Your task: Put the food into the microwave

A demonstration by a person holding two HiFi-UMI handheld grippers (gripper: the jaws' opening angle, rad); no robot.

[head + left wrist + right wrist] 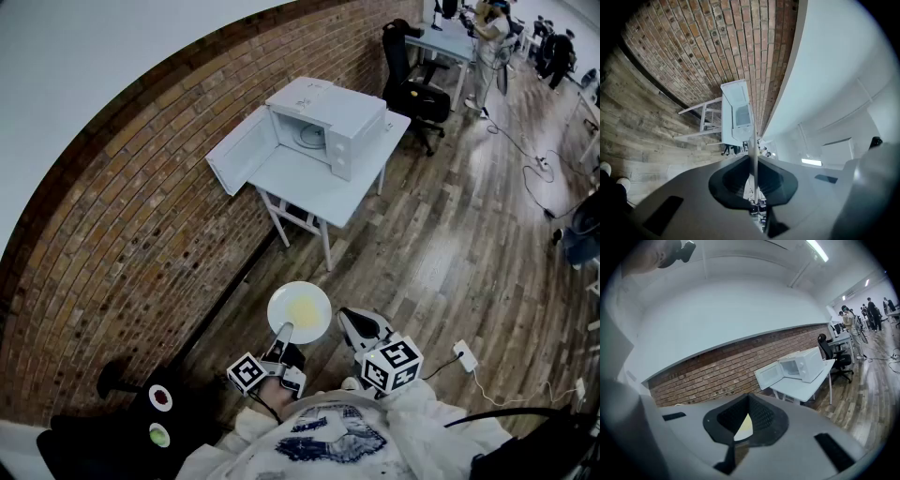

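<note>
Food (304, 310), a flat pale-yellow patch that may be egg or a thin pancake, lies in the middle of a round white plate (274, 309). It looks soft and low, with a bare white rim around it, and nothing seems to have slid toward the edge. The plate is carried level in the air in front of the person. The left gripper (284, 332) is clamped on its near rim, and in the left gripper view the thin edge runs straight between the two pads. The right gripper (349, 323) hangs just beside the plate's right side, its jaws closed together on nothing. The microwave (328, 117) stands well away across the wooden floor (422, 262), on a small white table (314, 187) against the brick wall (141, 206). Its door (242, 150) is swung wide open to the left and the cavity looks empty. The pickup and the door therefore seem done. Left to do are the walk over, sliding the plate inside and probably shutting the door.
</note>
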